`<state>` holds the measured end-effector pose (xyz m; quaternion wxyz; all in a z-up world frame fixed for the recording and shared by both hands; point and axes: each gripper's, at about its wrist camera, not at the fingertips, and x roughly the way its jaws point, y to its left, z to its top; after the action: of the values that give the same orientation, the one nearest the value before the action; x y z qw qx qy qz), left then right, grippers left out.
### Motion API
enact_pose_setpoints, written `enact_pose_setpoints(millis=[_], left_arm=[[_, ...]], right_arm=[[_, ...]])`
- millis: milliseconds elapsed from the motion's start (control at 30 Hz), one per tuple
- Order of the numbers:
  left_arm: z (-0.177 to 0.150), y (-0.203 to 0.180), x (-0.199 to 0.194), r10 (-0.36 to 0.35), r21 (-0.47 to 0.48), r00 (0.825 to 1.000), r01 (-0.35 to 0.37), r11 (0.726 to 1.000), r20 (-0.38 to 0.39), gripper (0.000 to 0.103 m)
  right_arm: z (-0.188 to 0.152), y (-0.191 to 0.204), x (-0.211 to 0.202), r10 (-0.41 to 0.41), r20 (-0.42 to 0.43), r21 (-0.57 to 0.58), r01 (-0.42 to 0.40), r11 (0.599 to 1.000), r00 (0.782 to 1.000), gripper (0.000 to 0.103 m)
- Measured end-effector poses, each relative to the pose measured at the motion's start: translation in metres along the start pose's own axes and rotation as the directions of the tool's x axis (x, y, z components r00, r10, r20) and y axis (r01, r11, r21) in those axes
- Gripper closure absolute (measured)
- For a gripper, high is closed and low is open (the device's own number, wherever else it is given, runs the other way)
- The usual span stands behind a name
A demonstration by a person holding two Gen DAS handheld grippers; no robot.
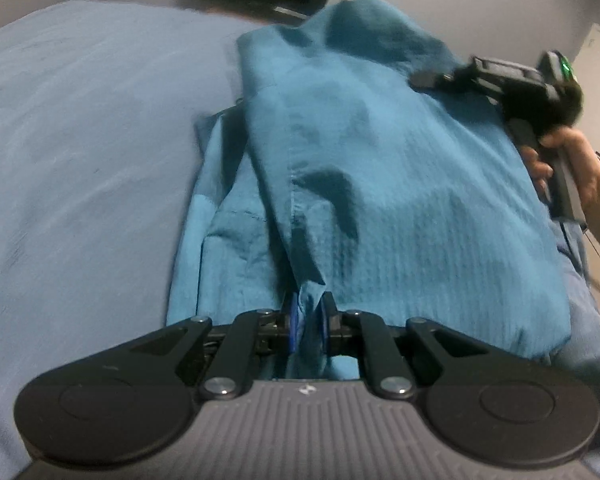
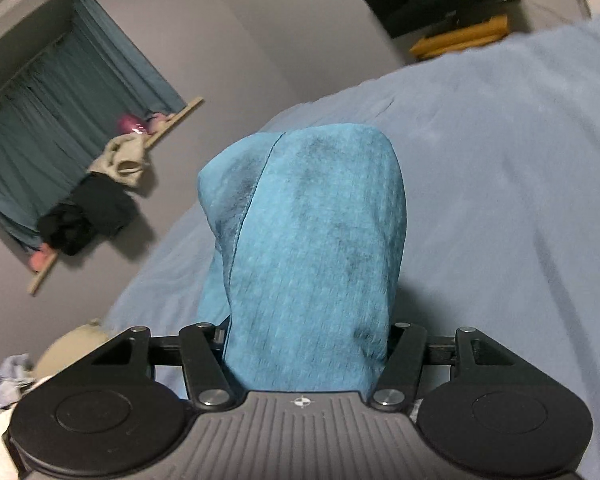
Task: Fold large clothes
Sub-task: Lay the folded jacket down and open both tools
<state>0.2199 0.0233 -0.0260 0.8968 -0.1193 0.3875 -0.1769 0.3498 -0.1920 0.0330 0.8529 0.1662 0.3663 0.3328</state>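
Fingers (image 1: 327, 312) of both grippers pinch teal garment (image 1: 380, 184).

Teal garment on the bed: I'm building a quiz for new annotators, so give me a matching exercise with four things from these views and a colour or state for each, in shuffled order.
Things:
1. teal garment
2. bed cover
3. left gripper
4. curtain

States:
A. hangs over the window on the wall
B. pale blue, spread under the garment
C. shut on a bunched edge of cloth
D. held at two ends, partly lifted

Pairs: 1-D, 2-B, 3-C, 4-A. The right gripper holds the garment's other end; cloth hides its fingers.
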Motion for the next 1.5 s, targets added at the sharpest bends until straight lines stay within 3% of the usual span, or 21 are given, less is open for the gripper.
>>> enact_pose_setpoints(millis=[100, 167, 267, 333, 400, 500, 633, 733, 833, 900, 933, 1067, 1167, 1233, 1333, 1433, 1500], left_arm=[[0.012, -0.006, 0.025, -0.023, 0.019, 0.999, 0.022, 1.0, 0.024, 0.095], [0.016, -0.007, 0.037, -0.042, 0.0, 0.998, 0.042, 0.999, 0.036, 0.095], [0.013, 0.001, 0.043, -0.079, -0.026, 0.996, 0.08, 0.996, 0.03, 0.095], [0.007, 0.003, 0.042, -0.123, -0.041, 0.992, 0.124, 0.991, 0.027, 0.095], [0.004, -0.002, 0.04, -0.139, -0.026, 0.99, 0.139, 0.99, 0.02, 0.095], [-0.002, -0.01, 0.033, -0.1, 0.029, 0.994, 0.1, 0.995, 0.031, 0.095], [-0.012, -0.017, 0.025, -0.068, 0.048, 0.996, 0.065, 0.997, 0.056, 0.092], [-0.016, -0.02, 0.032, -0.009, 0.11, 0.998, 0.001, 0.994, 0.07, 0.086], [-0.025, -0.018, 0.034, 0.022, 0.11, 0.996, -0.032, 0.993, 0.084, 0.084], [-0.033, -0.018, 0.028, 0.029, 0.108, 0.992, -0.042, 0.993, 0.121, 0.083], [-0.035, -0.018, 0.023, 0.034, 0.1, 0.989, -0.049, 0.994, 0.143, 0.076], [-0.054, -0.012, -0.014, 0.078, -0.023, 0.969, -0.074, 0.997, 0.233, 0.026], [-0.072, -0.013, -0.037, 0.097, -0.078, 0.964, -0.08, 0.994, 0.249, 0.025], [-0.08, -0.021, -0.042, 0.113, -0.06, 0.965, -0.102, 0.993, 0.236, 0.022], [-0.092, -0.043, -0.04, 0.16, -0.009, 0.961, -0.162, 0.987, 0.225, 0.009], [-0.105, -0.062, -0.038, 0.179, 0.019, 0.963, -0.186, 0.982, 0.201, 0.004], [-0.115, -0.072, -0.032, 0.203, 0.086, 0.962, -0.222, 0.971, 0.182, 0.002]], right_arm=[[0.025, -0.017, 0.021, -0.013, 0.018, -0.022, 0.014, 1.0, 1.0, 0.036], [0.032, -0.038, 0.038, -0.073, 0.024, 0.031, 0.072, 0.997, 0.997, 0.026], [0.022, -0.059, 0.048, -0.172, 0.02, 0.046, 0.17, 0.984, 0.985, 0.014], [0.009, -0.065, 0.038, -0.214, 0.06, 0.049, 0.211, 0.976, 0.975, 0.013], [-0.009, -0.067, 0.015, -0.246, 0.118, 0.048, 0.242, 0.969, 0.962, 0.013], [-0.048, -0.045, -0.018, -0.261, 0.186, 0.006, 0.265, 0.964, 0.947, 0.013], [-0.122, -0.013, -0.067, -0.332, 0.179, -0.093, 0.352, 0.931, 0.926, 0.017], [-0.175, 0.006, -0.079, -0.398, 0.203, -0.162, 0.431, 0.887, 0.895, 0.019], [-0.196, 0.001, -0.068, -0.476, 0.221, -0.107, 0.507, 0.855, 0.851, 0.012], [-0.206, -0.004, -0.064, -0.475, 0.219, -0.027, 0.492, 0.87, 0.852, 0.012], [-0.207, -0.003, -0.07, -0.468, 0.234, 0.007, 0.48, 0.877, 0.852, 0.013], [-0.228, 0.022, -0.108, -0.455, 0.315, 0.033, 0.47, 0.882, 0.833, 0.009], [-0.252, 0.046, -0.131, -0.459, 0.32, -0.002, 0.486, 0.874, 0.829, 0.005], [-0.272, 0.061, -0.133, -0.451, 0.283, -0.035, 0.479, 0.877, 0.846, 0.005], [-0.3, 0.086, -0.135, -0.437, 0.216, -0.076, 0.461, 0.884, 0.873, 0.005], [-0.325, 0.108, -0.132, -0.459, 0.184, -0.119, 0.483, 0.867, 0.869, 0.003], [-0.336, 0.12, -0.133, -0.479, 0.209, -0.174, 0.515, 0.84, 0.853, 0.001]])
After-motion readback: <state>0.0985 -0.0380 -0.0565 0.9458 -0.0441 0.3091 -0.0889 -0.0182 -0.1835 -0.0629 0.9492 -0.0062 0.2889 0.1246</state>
